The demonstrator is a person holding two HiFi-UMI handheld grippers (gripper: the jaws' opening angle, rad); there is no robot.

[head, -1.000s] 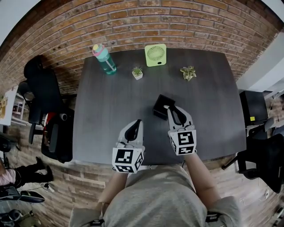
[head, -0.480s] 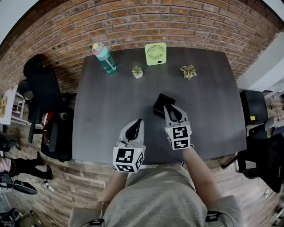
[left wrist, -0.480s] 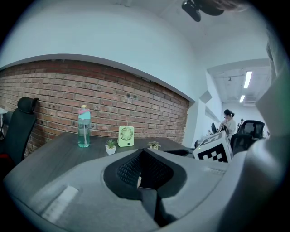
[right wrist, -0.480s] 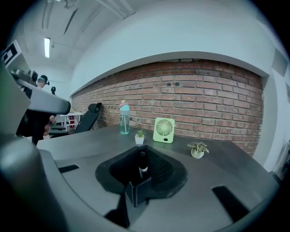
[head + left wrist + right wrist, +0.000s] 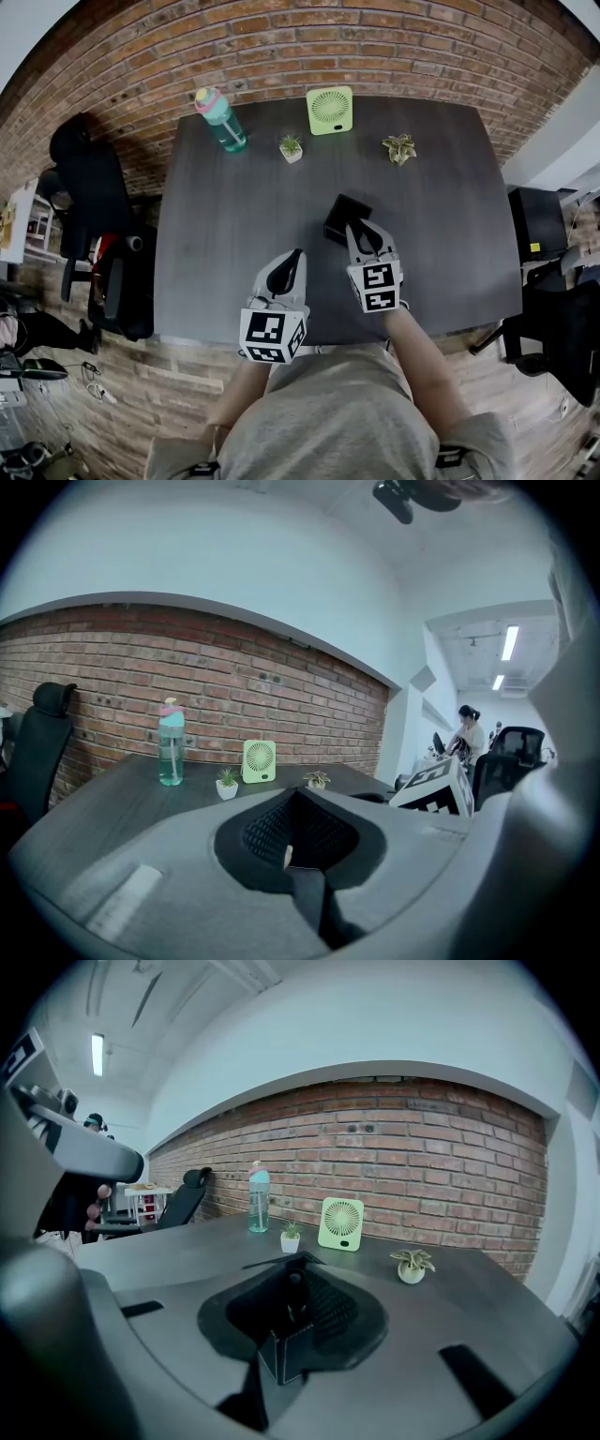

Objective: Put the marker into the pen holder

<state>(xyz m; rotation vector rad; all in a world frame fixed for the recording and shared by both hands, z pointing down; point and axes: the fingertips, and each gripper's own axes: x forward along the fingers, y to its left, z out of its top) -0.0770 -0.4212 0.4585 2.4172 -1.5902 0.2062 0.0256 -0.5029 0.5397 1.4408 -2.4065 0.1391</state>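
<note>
A black square pen holder [image 5: 341,217] stands mid-table, its stitched near corner [image 5: 286,1358] right under my right jaws. My right gripper [image 5: 359,228] hangs over its near edge, shut on a dark marker [image 5: 291,1288] that stands upright between the pads. The marker's lower end is hidden behind the holder's rim. My left gripper [image 5: 295,255] rests a little to the left and nearer the person, jaws together with nothing in them. In the left gripper view, that gripper [image 5: 292,850] points across the dark table [image 5: 216,244] toward the brick wall.
Along the table's far edge stand a teal water bottle [image 5: 221,122], a small potted plant [image 5: 291,150], a green desk fan [image 5: 329,112] and a second plant [image 5: 398,150]. Black office chairs sit at the left [image 5: 94,206] and at the right [image 5: 553,328].
My right gripper has sunk with the marker toward the pen holder and drawn slightly left. The left gripper has stayed put.
</note>
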